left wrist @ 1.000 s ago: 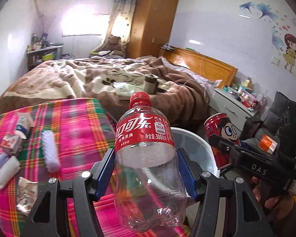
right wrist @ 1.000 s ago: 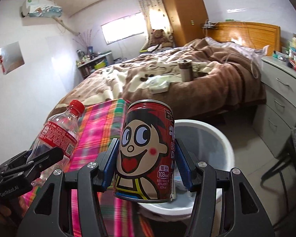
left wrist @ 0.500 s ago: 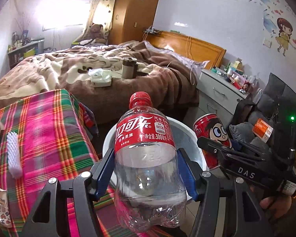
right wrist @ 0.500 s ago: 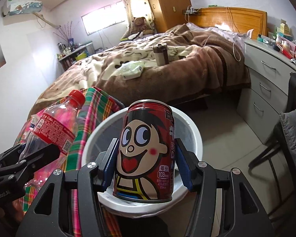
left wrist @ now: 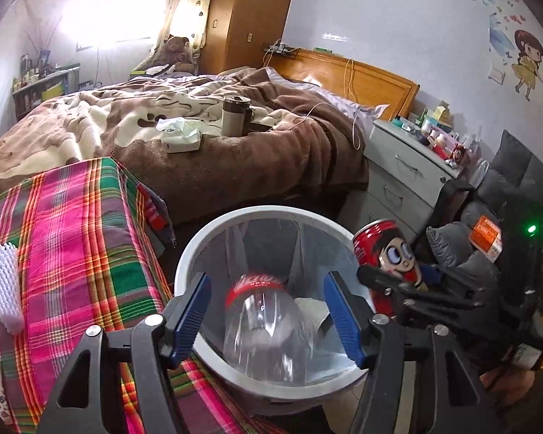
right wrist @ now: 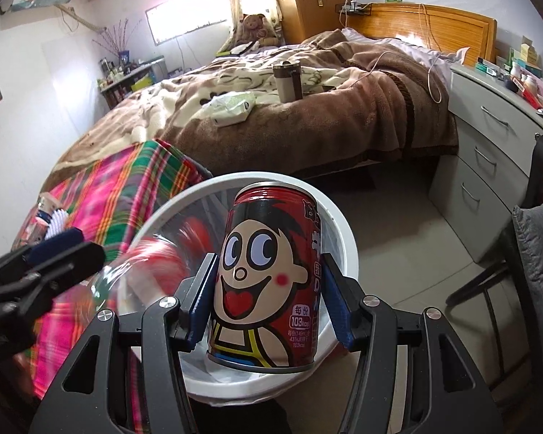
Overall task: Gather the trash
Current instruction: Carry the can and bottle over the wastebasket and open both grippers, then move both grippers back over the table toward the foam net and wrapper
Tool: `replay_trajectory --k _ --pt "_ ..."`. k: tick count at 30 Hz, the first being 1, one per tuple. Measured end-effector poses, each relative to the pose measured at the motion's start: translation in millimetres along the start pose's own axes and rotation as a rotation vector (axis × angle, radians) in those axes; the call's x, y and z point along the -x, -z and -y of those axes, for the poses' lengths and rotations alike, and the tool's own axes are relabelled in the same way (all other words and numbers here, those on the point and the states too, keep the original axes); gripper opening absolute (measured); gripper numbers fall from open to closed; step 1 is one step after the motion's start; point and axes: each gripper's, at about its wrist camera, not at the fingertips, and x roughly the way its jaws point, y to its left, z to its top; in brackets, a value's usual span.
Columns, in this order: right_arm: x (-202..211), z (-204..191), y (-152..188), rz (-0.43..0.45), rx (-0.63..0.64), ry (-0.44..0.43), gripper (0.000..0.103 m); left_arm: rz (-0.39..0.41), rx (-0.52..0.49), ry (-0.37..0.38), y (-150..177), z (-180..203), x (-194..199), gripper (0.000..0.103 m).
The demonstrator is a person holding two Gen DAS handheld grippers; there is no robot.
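While lined, bin (left wrist: 184,264) holds bottle (left wrist: 268,329), paper (left wrist: 313,309)

Left gripper (left wrist: 268,311) tilted downward at lower centre of its view, jaws just been opening, bottle (left wrist: 268,329) loose between them. Right gripper (right wrist: 268,300) angled down too, pads clamped on the can (right wrist: 268,275).

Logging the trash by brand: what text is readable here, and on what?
"103kcal", under "每份": red can in the right tool.
Smaller print below it: too small to read.
Plastic bottle label, falling into the bin: blurred, unreadable.
Orange sticker: too small.
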Motion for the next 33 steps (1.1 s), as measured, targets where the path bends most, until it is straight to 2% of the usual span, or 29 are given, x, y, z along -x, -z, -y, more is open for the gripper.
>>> replay_trajectory --k 3,5,14,33 --pt "-1 2 0 -0.005 -0.009 0.015 0.058 -0.004 0.005 -0.003 1 -3 0 0.067" --pt "1 4 0 0.001 -0.014 0.005 0.070 -0.004 0.015 -0.004 1 -6 1 0.067" --pt "10 -3 -1 0.027 -0.016 0.004 0.070 0.018 0.050 -0.015 7 -24 20 0.067" --pt "38 -63 5 0.125 0.047 -0.079 0.070 0.130 0.080 -0.134 24 -69 95 0.067"
